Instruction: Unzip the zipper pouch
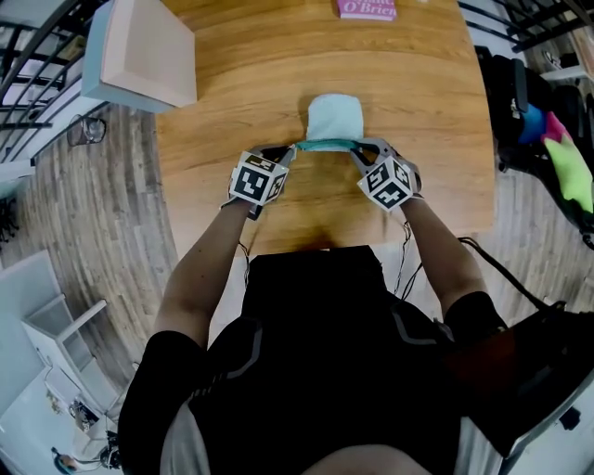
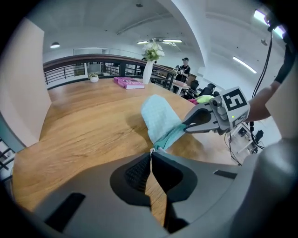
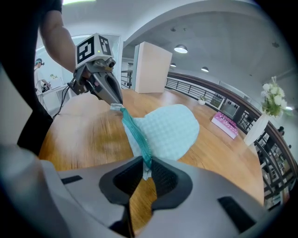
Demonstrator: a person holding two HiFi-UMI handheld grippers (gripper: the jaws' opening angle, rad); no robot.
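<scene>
We worked at a broad wooden table [image 1: 241,74] in an open hall, with a dark railing [image 2: 93,65] running behind it. A pink book [image 1: 367,8] lay at the table's far edge, and a pale box [image 1: 148,51] stood at its far left corner. In the left gripper view a white vase of flowers [image 2: 148,69] stood beyond the book.

The zipper pouch [image 1: 334,118], pale blue with a quilted look, was near the middle of the table, straight in front of us. Its body stretched away from us. Its near edge, with the teal zipper [image 3: 135,132], was drawn out in a line between the two tools. We could not tell whether the far end of the pouch rested on the wood.

Our left gripper [image 1: 292,148] had its jaws pressed together on the left end of the zipper edge. In its own view the fabric ran right into the closed tips [image 2: 151,155], with no gap between the pads. Our right gripper [image 1: 357,146] pinched the opposite end. In its own view the teal tape passed down between the pads [image 3: 146,169], and a small pale bit showed just below it in the narrow slit. What that bit was we could not make out. The two tools stood apart at about the same height, the zipper edge spanning the gap between them.
</scene>
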